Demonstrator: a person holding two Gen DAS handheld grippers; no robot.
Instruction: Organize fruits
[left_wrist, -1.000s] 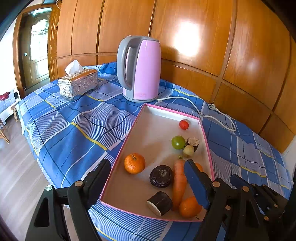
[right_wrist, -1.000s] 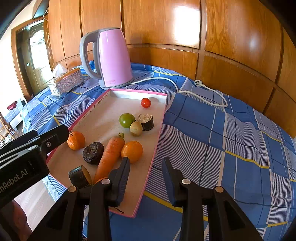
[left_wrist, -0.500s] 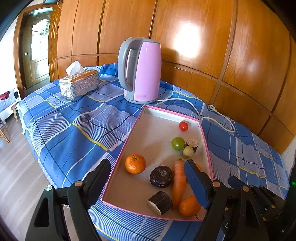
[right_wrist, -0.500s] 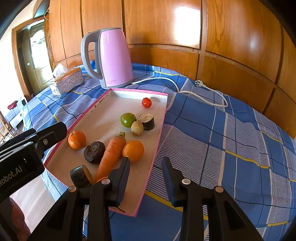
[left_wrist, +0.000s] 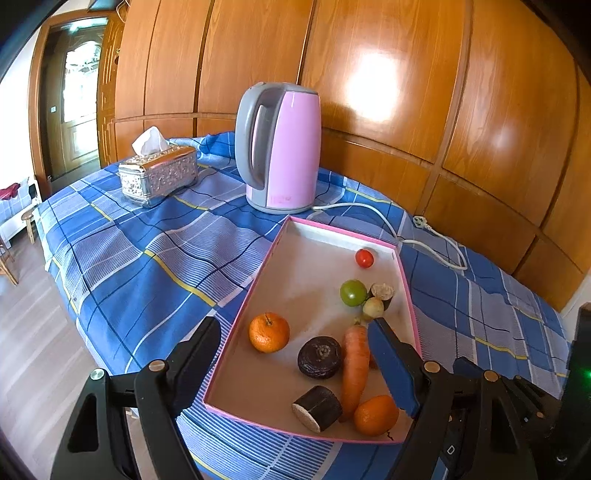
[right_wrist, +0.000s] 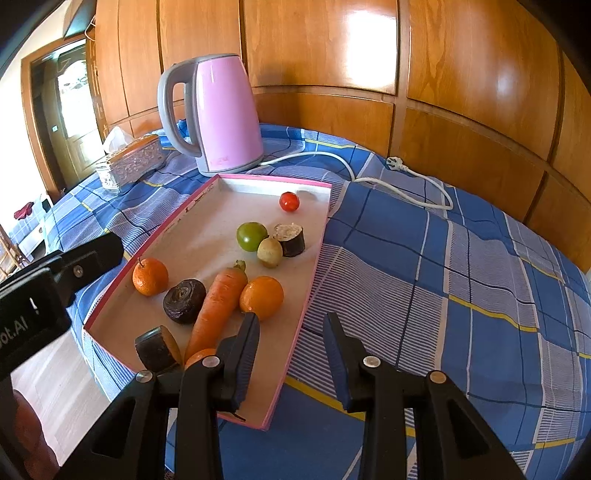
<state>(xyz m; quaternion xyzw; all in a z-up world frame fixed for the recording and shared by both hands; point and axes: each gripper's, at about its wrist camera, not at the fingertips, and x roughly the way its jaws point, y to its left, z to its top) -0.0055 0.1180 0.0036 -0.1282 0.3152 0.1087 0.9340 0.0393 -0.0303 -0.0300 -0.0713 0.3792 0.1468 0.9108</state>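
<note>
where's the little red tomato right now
In both wrist views the red tomato lies alone at the far end of the pink tray, near the kettle, beyond the green fruit.

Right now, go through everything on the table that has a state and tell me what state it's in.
left gripper: open, empty
right gripper: narrowly open, empty
kettle: upright, lid shut
plug: unplugged, lying on cloth
tray: holds all the produce
carrot: lying flat
tissue box: tissue sticking out
</note>
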